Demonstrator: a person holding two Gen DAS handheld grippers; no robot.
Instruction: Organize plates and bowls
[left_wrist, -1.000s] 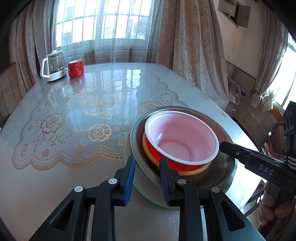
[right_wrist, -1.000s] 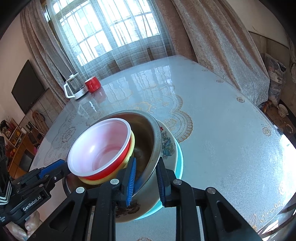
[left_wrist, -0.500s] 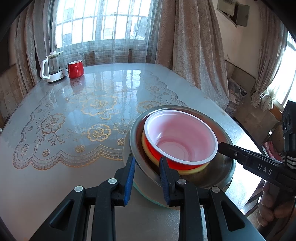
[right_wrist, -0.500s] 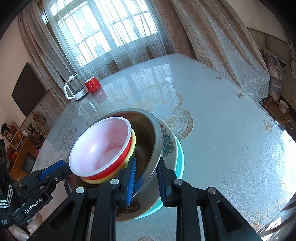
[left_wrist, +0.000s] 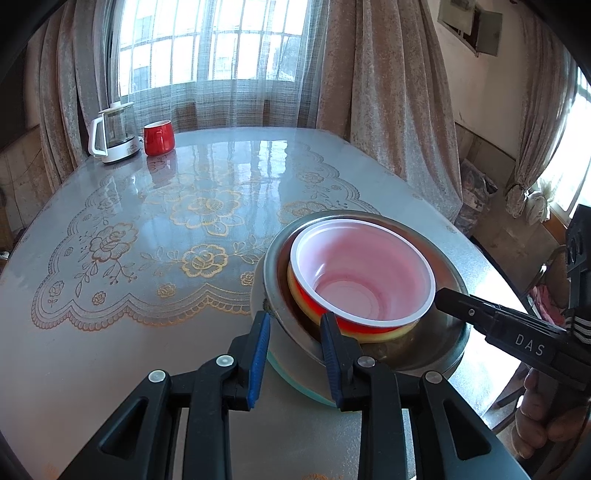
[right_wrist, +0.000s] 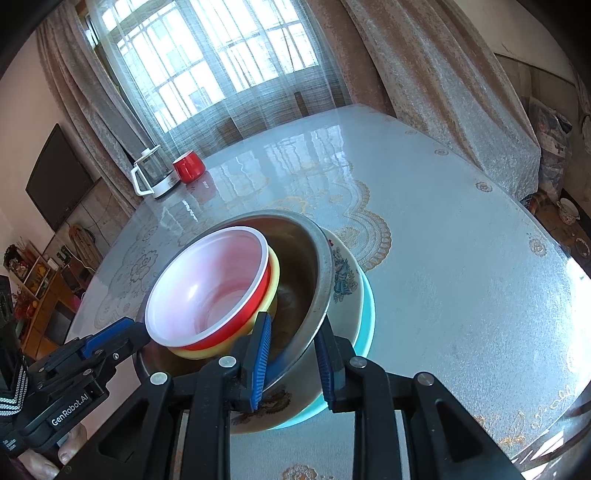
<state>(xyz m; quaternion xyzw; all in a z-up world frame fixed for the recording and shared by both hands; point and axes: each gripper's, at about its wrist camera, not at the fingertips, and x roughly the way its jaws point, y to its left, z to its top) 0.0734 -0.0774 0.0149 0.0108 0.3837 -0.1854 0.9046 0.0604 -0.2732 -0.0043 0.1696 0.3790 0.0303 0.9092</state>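
A stack stands near the table's edge: a red bowl (left_wrist: 360, 273) with a white inside sits in a yellow bowl (left_wrist: 384, 334), inside a steel bowl (left_wrist: 439, 343), on a patterned plate (right_wrist: 341, 275) and a teal plate (right_wrist: 369, 295). My left gripper (left_wrist: 293, 349) straddles the steel bowl's rim, one finger outside and one inside, with a gap still showing. My right gripper (right_wrist: 293, 356) straddles the rim (right_wrist: 321, 258) on the opposite side in the same way. The right gripper also shows in the left wrist view (left_wrist: 454, 301).
A white kettle (left_wrist: 112, 133) and a red mug (left_wrist: 159, 137) stand at the table's far left corner. The glass-topped table (left_wrist: 184, 206) has a lace pattern. Curtains and windows are behind. A chair (left_wrist: 543, 280) stands at the right.
Nearly nothing: the stack and both grippers keep their places, with only a slight shift of the views.
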